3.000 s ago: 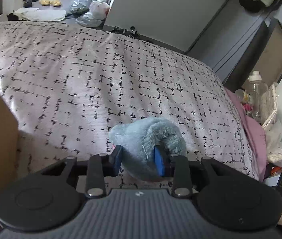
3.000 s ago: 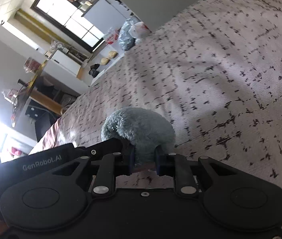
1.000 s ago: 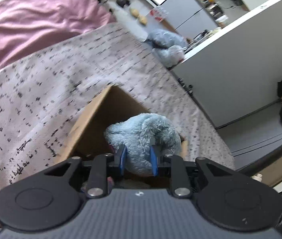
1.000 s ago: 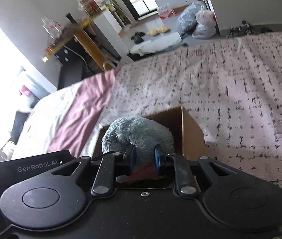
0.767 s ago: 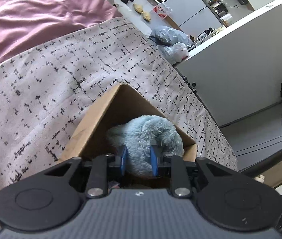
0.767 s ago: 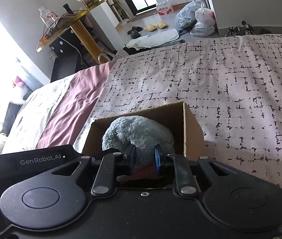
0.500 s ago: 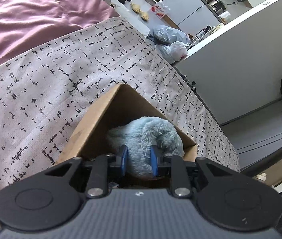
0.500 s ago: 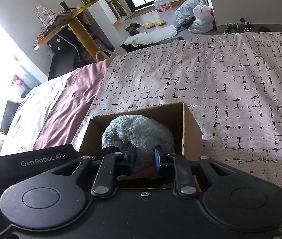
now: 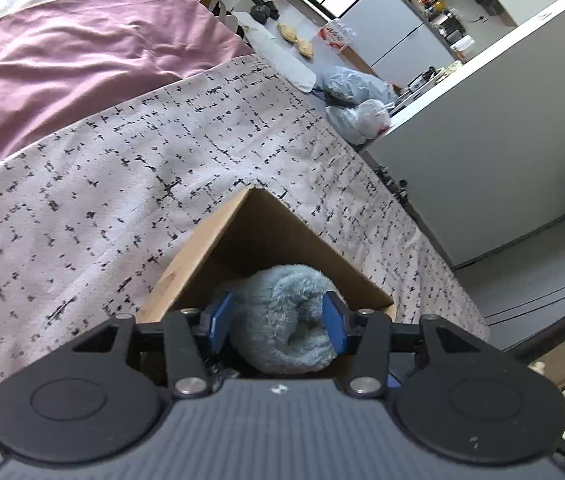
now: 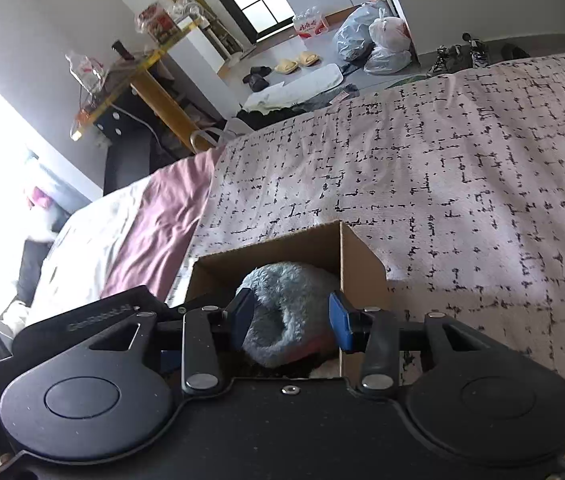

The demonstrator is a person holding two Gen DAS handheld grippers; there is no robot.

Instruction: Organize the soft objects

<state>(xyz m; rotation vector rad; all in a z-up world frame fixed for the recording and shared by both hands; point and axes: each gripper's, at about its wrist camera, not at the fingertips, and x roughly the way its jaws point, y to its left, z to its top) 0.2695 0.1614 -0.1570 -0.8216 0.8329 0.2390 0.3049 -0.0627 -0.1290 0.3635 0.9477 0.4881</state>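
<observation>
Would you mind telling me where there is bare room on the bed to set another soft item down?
The patterned blanket lies bare right of the cardboard box and beyond it toward the bed's foot. The mauve sheet on the other side is bare too. Inside the box it is crowded: the blue plush toy fills it between both grippers' open fingers.

One blue plush toy [image 9: 282, 320] [image 10: 286, 312], one cardboard box [image 9: 266, 232] [image 10: 362, 272] — two plastic bags [image 10: 370, 40], two yellow slippers [image 10: 296, 62].

grey-blue plush toy [image 9: 282, 320], brown cardboard box [image 9: 254, 236], black-flecked pale pink blanket [image 9: 122, 184]
</observation>
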